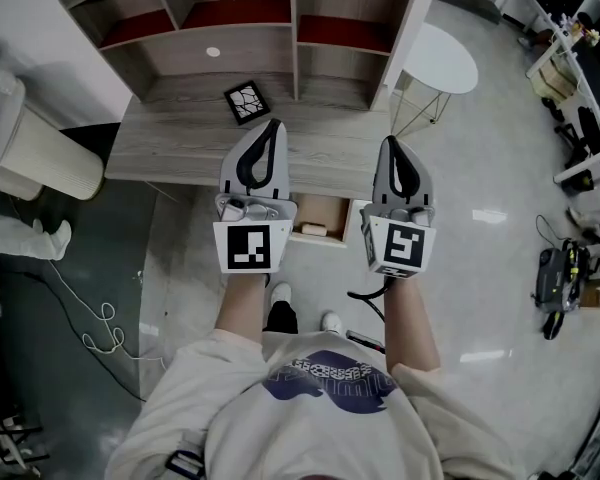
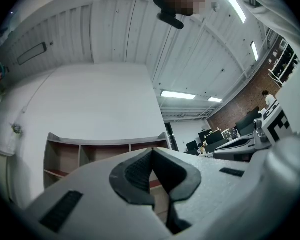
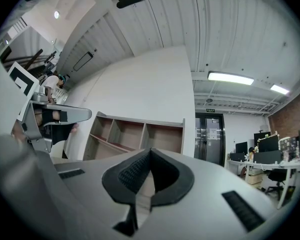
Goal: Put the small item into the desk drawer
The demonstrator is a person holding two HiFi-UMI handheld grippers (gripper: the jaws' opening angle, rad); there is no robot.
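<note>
My left fingers (image 2: pixel 135 176) are pressed together, tips meeting, nothing btwn them. My right fingers (image 3: pixel 132 176) are likewise closed tip to tip & empty. Both sets point away from me over the near edge of the tabletop (image 1: pixel 180 148), side by side but apart. Btwn them, just under that edge, the drawer (image 1: pixel 330 211) stands open w/ the small item (image 1: pixel 313 230) (pale, tan-ish) lying inside, toward its near left. A black-and-white marker tile (image 1: pixel 247 101) sits on the tabletop just beyond my left fingers. The shelf unit (image 1: pixel 230 13) stands at the far side, a round white side table (image 1: pixel 440 58) off to the right.
</note>
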